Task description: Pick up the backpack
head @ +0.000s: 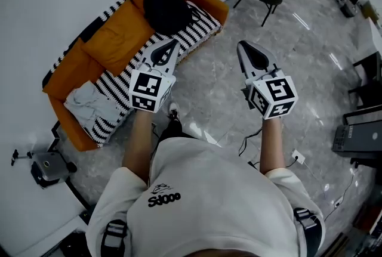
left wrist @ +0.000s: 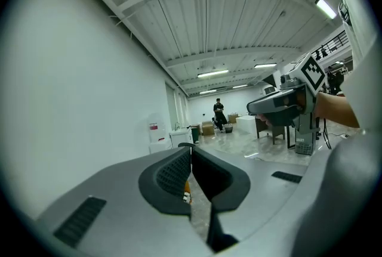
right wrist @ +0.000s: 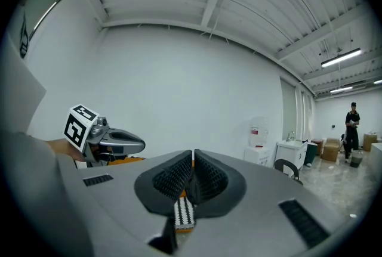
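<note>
Grey polished floor fills most of the head view, and an orange sofa with a black-and-white striped cover stands against the white wall, ahead of both jaws. The backpack, black and slumped, lies on the sofa's far end against the orange cushions. It sits just beyond and slightly left of the left gripper tips, and further off to the left of the right gripper.

Both grippers are held out in front of the person at about the same height, pointing nearly level, side by side with a clear gap between them. That pose looks like an approach on foot and not yet a reach. In each gripper view the two ribbed pads meet at the tips, so both sets of jaws are fully closed and hold nothing. Only a sliver of striped cover shows below the right jaws.

A crumpled pale cloth lies at the sofa's near end, behind and left of the left jaws, away from the backpack. Judging by this, the jaws must part before any grasp. The soft bag will likely sag, so a strap or top handle seems the better hold.
</note>
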`<state>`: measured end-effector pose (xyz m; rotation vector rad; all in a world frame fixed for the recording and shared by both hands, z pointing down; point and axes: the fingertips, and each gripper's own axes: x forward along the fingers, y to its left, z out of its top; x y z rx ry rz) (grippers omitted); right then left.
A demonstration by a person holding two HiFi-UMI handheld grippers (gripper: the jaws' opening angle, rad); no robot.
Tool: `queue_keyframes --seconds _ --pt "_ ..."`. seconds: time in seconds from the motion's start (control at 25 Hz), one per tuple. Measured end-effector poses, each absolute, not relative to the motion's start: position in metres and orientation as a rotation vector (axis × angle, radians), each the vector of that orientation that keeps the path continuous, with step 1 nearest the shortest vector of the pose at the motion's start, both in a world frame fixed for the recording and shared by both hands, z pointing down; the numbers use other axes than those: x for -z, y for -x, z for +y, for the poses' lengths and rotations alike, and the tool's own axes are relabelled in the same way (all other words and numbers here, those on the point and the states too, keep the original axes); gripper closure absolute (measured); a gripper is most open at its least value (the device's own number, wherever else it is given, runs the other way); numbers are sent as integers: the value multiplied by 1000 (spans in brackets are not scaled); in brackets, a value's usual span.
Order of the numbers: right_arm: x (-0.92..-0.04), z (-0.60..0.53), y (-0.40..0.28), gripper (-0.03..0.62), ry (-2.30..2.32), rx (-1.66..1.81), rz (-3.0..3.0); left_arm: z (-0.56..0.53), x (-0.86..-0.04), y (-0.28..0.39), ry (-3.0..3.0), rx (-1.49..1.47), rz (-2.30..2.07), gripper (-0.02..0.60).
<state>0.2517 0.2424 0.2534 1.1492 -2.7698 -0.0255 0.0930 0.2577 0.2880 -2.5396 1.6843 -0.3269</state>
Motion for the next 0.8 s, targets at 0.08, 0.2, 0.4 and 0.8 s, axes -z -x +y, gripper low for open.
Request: queue_keyframes --seconds 0.08,0.2,0.4,0.8 --pt "-249 210 -231 556 -1169 16 -2774 223 -283 -73 2542 329 1665 557" --pt "-241 163 -202 556 -1200 0 -2780 177 -278 -43 2550 352 1639 557" --pt "-246 104 -161 556 -1210 -47 -2760 114 -282 -3 2576 371 1626 557" --pt "-254 16 -114 556 -1233 -84 -2714 22 -295 40 2635 384 1591 557"
